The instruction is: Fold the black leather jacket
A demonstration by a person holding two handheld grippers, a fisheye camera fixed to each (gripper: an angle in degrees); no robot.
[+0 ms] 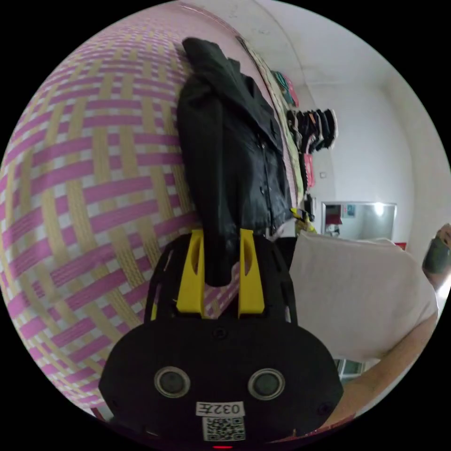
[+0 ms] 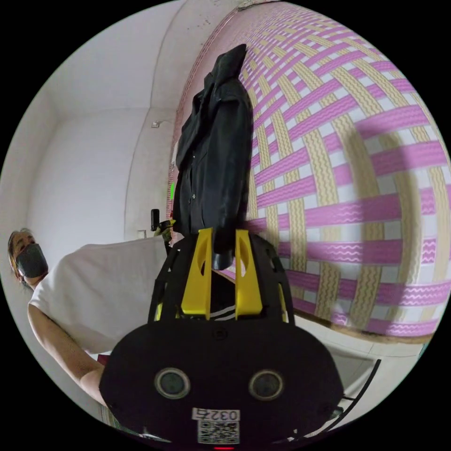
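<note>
**Over the woven mat, jacket held up by its two ends**

Against the pink-and-tan woven mat, the black leather jacket is stretched between both tools, and whether it rests on the weave or hangs just off it is hard to judge. The left gripper has its yellow jaws pressed on a dark tube of leather, seemingly a sleeve end; the right gripper pinches a similar fold. A person in a white shirt stands beside it.

The jacket's long axis runs straight away from each gripper, its far end narrowing to a point at the mat's upper part, collar and front opening turned to one side.

For a clean fold, I'd keep both grips level and the leather taut, then lay it flat with the front panels squared before bringing the sleeves across. Stiff leather will likely resist creasing and slide.
</note>
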